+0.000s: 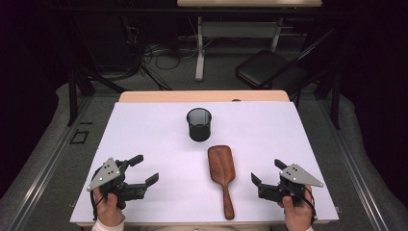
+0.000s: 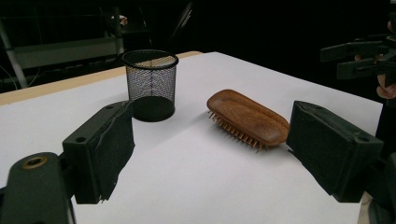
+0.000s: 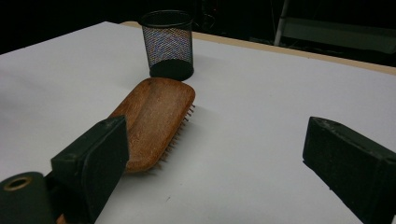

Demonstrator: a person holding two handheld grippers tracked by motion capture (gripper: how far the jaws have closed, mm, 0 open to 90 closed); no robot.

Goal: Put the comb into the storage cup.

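Observation:
A wooden hairbrush point(image 1: 222, 166) lies bristles down on the white table point(image 1: 144, 130), its handle towards the near edge. Behind it stands a black mesh cup point(image 1: 198, 124), upright and with nothing in it. My left gripper point(image 1: 144, 169) hovers open over the near left of the table, apart from the brush. My right gripper point(image 1: 267, 172) is open at the near right, a short way from the brush handle. In the left gripper view the brush point(image 2: 247, 116) and cup point(image 2: 151, 84) lie beyond the open gripper point(image 2: 217, 154). In the right gripper view the brush point(image 3: 154, 119) lies by the left jaw of the open gripper point(image 3: 222, 163), with the cup point(image 3: 167, 44) behind.
A strip of bare wood point(image 1: 202, 96) runs along the table's far edge. A black folding chair point(image 1: 269, 70) and a desk leg point(image 1: 199, 53) stand on the floor beyond. Dark floor drops away on both sides of the table.

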